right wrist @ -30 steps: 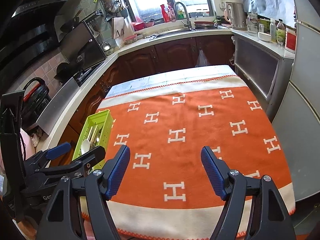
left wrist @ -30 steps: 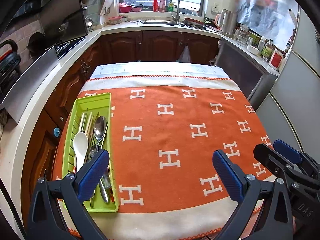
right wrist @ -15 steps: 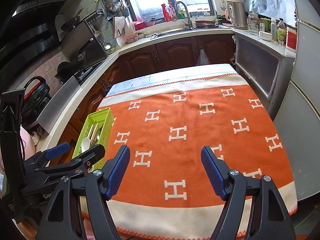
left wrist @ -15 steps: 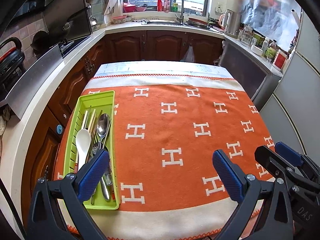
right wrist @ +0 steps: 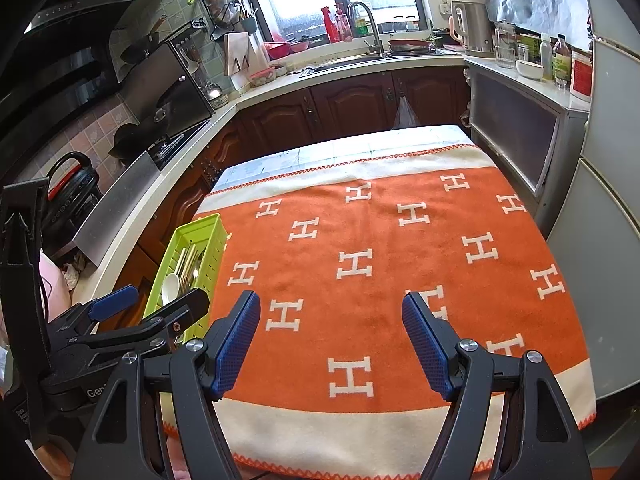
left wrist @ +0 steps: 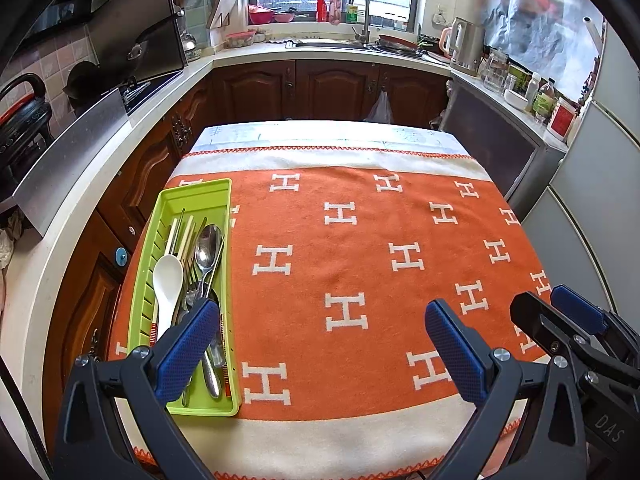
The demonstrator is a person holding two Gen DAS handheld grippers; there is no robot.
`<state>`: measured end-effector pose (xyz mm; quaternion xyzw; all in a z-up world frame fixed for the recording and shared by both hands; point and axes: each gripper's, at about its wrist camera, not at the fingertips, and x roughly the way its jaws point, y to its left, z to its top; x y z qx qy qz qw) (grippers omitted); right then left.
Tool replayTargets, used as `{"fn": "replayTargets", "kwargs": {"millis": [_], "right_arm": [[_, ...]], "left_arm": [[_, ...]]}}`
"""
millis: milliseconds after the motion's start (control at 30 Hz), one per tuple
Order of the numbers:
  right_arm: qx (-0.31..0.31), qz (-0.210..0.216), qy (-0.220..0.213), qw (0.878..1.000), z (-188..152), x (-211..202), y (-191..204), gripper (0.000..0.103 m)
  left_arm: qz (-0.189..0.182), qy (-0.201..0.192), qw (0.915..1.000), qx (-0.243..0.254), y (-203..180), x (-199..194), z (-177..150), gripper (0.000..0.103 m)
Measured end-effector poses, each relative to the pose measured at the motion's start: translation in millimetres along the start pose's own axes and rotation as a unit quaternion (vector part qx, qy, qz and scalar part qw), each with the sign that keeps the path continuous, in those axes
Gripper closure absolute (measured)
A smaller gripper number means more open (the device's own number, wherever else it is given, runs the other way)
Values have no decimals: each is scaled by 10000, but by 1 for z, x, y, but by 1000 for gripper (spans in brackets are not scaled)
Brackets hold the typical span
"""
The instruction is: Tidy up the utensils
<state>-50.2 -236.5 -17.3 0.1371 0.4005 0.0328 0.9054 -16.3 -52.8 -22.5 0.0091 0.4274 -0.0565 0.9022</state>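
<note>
A: Changed over the last second?

B: Hardly. Left view drifted a touch, so the green tray point(left wrist: 191, 200) sits slightly lower and nearer in it than before. Nothing on the orange blanket point(left wrist: 360, 272) moved. Both tools parked.

A: Tongs?

B: Left gripper point(left wrist: 316, 344): jaws wide apart, nothing between them, hovering over the near edge of the table. Right gripper point(right wrist: 331, 344): also spread, empty, same gap as a second ago.

A: Utensils?

B: All in the tray at the left edge of the blanket: white spoon point(left wrist: 168, 276), metal spoon point(left wrist: 208, 244), chopsticks point(left wrist: 180, 236), what looks like a fork beneath. Lying lengthwise, overlapping, handles toward the near end.

A: Anything loose on the cloth?

B: None visible in either view. Just the H pattern.

A: Meaning?

B: Probably finished, or nearly. With 2 empty grippers held back and 0 strays outside the tray, likely only a retreat left. Overlap in the tray may count as untidy; hard to judge.
</note>
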Motion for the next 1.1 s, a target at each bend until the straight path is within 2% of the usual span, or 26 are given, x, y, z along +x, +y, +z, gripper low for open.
{"fn": "replayTargets", "kwargs": {"millis": [1100], "right_arm": [[34,6,14,10000,-5,2,1,28]], "left_arm": [[72,40,10000,2,0,0,-3,1]]}}
